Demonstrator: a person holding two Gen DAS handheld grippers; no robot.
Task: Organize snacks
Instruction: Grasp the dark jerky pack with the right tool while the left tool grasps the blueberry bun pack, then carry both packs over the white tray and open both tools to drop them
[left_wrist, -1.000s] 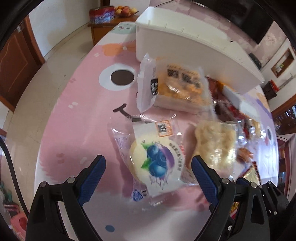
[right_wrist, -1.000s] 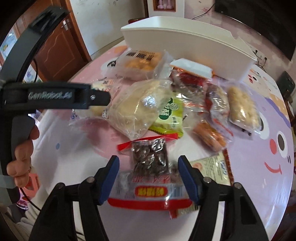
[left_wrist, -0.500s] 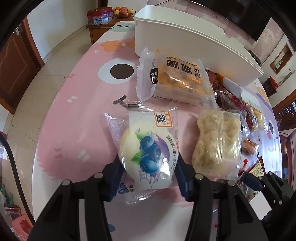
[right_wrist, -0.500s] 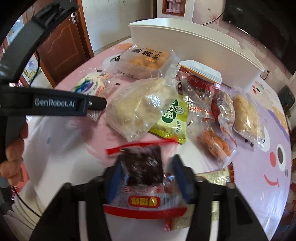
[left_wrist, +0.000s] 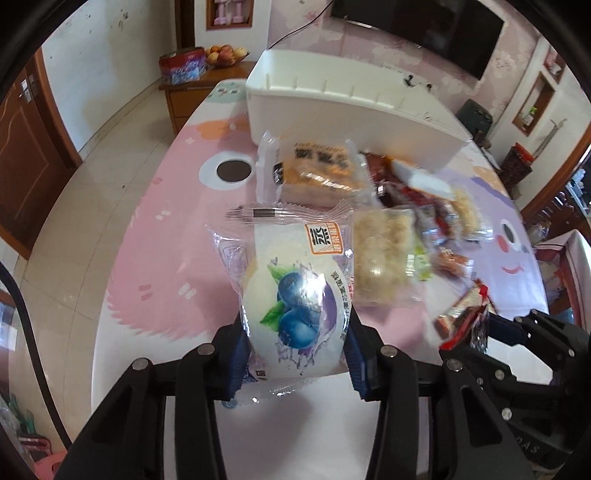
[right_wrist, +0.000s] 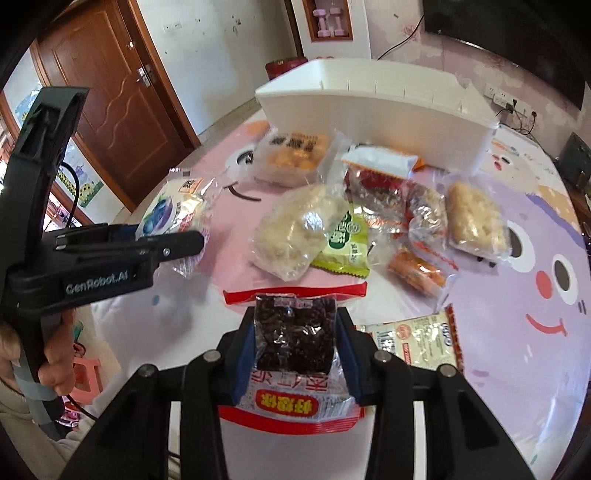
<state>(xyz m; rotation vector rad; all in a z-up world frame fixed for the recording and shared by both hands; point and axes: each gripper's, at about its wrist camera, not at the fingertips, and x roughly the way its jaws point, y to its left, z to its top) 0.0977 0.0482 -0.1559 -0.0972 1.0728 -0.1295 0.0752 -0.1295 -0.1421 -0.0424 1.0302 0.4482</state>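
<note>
**Both tongs loaded up, one snack each**

Left tongs (left_wrist: 295, 350) are clamped on the blueberry bun pack (left_wrist: 295, 295), blue pads pressing in on both sides of the wrapper, and the pack is tipped up off the bench (left_wrist: 147, 240) with its sealed top edge pointing away from the camera. Those jaws have just been closing, with the bun between them. From the right wrist view you can see the same pack sticking out past the black fingers of the left tool, with a hand (right_wrist: 51, 365) wrapped around its handle.

Right tongs (right_wrist: 295, 350) are doing the same with the dark dried-fruit pouch (right_wrist: 295, 336), the one with red trim. They've just been closing too, and the pads now squeeze the pouch from both sides, its clear window full of dark bits facing up.

Everything else sits on the pink and purple cartoon bench cover. The white bin (right_wrist: 388, 107) stands at the far side. In front of it there's a loose pile: an orange cake pack (right_wrist: 291, 155) nearest the bin, a pale crumbly cake pack (right_wrist: 295, 229) lying over a green packet (right_wrist: 347, 240), some red-wrapped stuff, and a rice-cracker pack (right_wrist: 476, 221) off to the right. A white sachet with red edges (right_wrist: 417, 339) lies just beside the right tongs.

Left view is pretty motion-blurred on the pile, so can't read those labels.
</note>
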